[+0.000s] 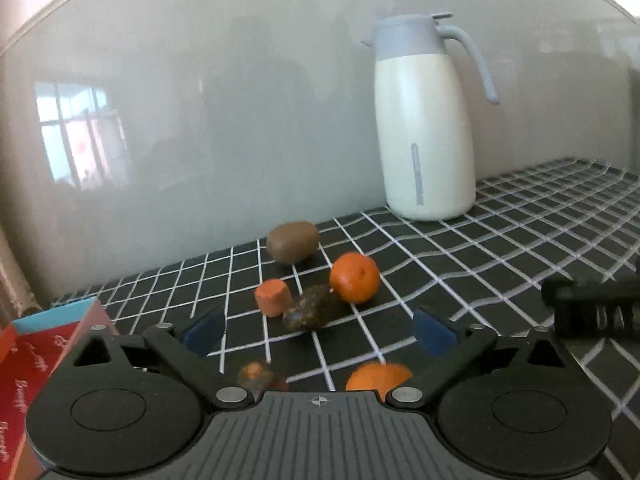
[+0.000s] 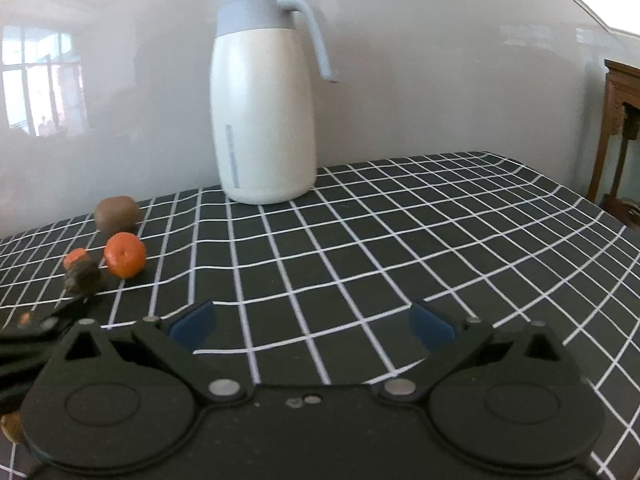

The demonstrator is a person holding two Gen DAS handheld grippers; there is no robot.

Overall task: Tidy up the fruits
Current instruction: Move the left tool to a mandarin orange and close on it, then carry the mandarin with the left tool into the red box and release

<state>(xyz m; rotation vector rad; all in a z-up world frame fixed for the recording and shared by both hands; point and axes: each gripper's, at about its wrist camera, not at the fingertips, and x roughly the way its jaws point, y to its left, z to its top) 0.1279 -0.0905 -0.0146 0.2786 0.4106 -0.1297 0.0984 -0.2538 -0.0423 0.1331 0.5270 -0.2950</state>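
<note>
A brown kiwi [image 1: 293, 241], an orange tangerine [image 1: 354, 277], an orange carrot chunk [image 1: 273, 297] and a dark rough lump [image 1: 314, 311] lie on the black checked cloth ahead of my open, empty left gripper [image 1: 318, 332]. A second tangerine [image 1: 379, 378] and a small orange-brown piece [image 1: 256, 374] lie close under its jaws. In the right wrist view the kiwi [image 2: 117, 213], tangerine [image 2: 125, 255], carrot chunk [image 2: 76, 257] and dark lump [image 2: 83, 277] sit far left. My right gripper [image 2: 312, 322] is open and empty over bare cloth.
A tall white jug with a grey lid [image 1: 426, 120] stands by the back wall, also in the right wrist view [image 2: 262, 100]. A red box [image 1: 36, 368] lies at the left. The right gripper's body [image 1: 596, 308] shows at the right. Wooden furniture [image 2: 620, 128] stands beyond the table's right edge.
</note>
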